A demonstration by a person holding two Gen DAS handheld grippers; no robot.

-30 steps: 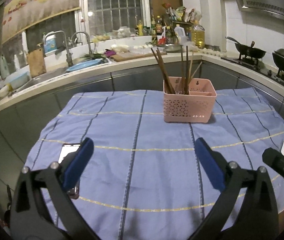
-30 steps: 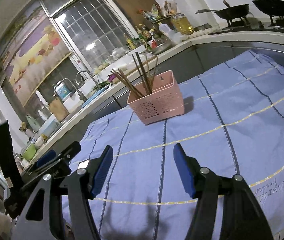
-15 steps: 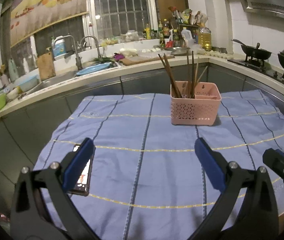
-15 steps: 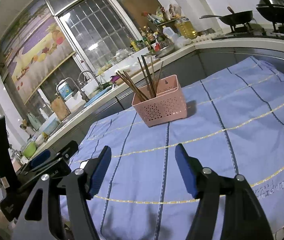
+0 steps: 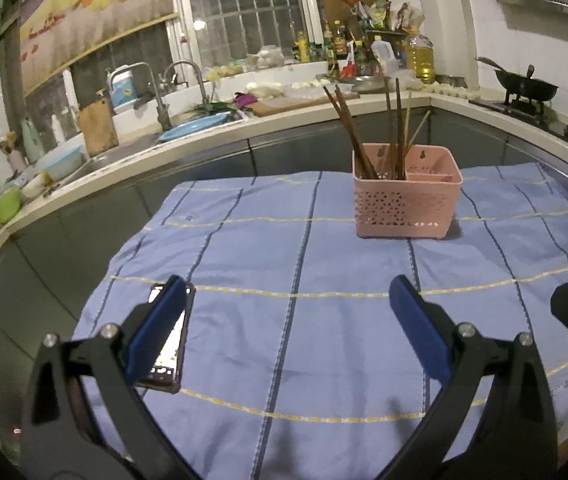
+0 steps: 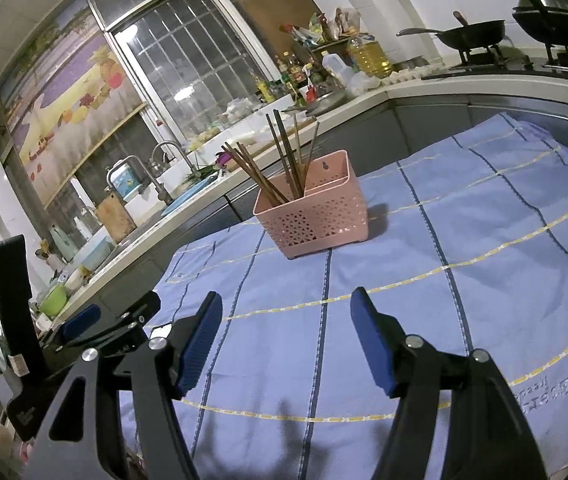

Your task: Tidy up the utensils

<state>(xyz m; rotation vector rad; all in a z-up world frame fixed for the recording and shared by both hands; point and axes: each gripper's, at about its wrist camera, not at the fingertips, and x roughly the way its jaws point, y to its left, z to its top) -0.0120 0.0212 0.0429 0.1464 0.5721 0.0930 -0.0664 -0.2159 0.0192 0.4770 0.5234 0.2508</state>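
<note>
Left gripper (image 5: 286, 312) and right gripper (image 6: 286, 334) held released, empty, above cloth (image 5: 324, 280); chopsticks (image 5: 364, 136) stood in basket (image 5: 406, 208).

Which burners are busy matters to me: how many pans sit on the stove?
2. An open black wok sits on the left burner, and a lidded pot sits to its right. The stove runs past the frame edge, so more may be hidden.
</note>
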